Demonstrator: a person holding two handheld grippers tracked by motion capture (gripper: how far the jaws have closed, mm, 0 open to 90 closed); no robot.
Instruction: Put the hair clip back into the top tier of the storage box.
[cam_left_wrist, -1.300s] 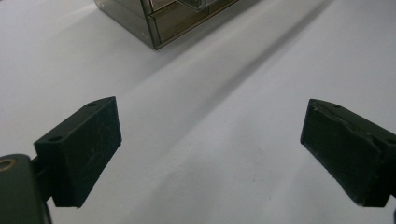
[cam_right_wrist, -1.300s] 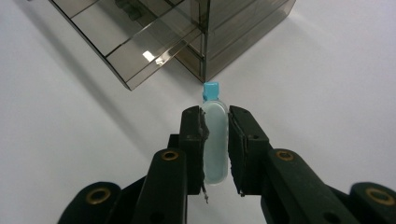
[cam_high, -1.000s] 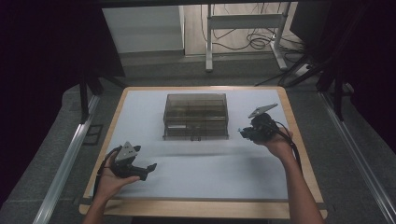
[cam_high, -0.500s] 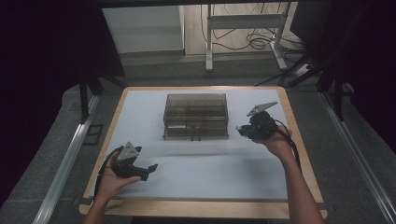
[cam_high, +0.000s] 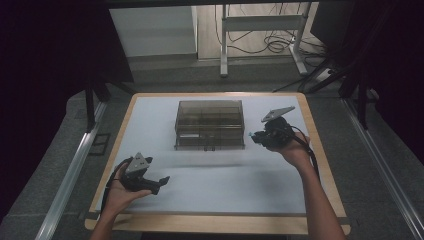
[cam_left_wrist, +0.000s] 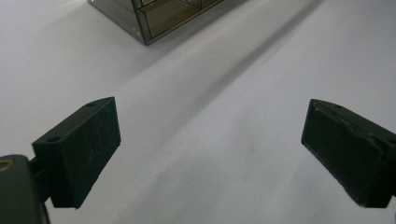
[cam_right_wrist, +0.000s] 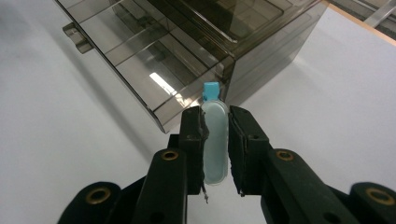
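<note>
While clamped between the right hand-held gripper (cam_right_wrist: 215, 140) jaws, the small bottle (cam_right_wrist: 214, 140) nears the drawer box (cam_right_wrist: 196, 51).

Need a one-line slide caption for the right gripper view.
Right gripper clamps a small blue-capped vial beside the smoky drawer box's open drawer.

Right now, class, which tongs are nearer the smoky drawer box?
Right. The right tongs sit just beside the drawer box, clamping a small vial; the left tongs are open, well in front.
</note>
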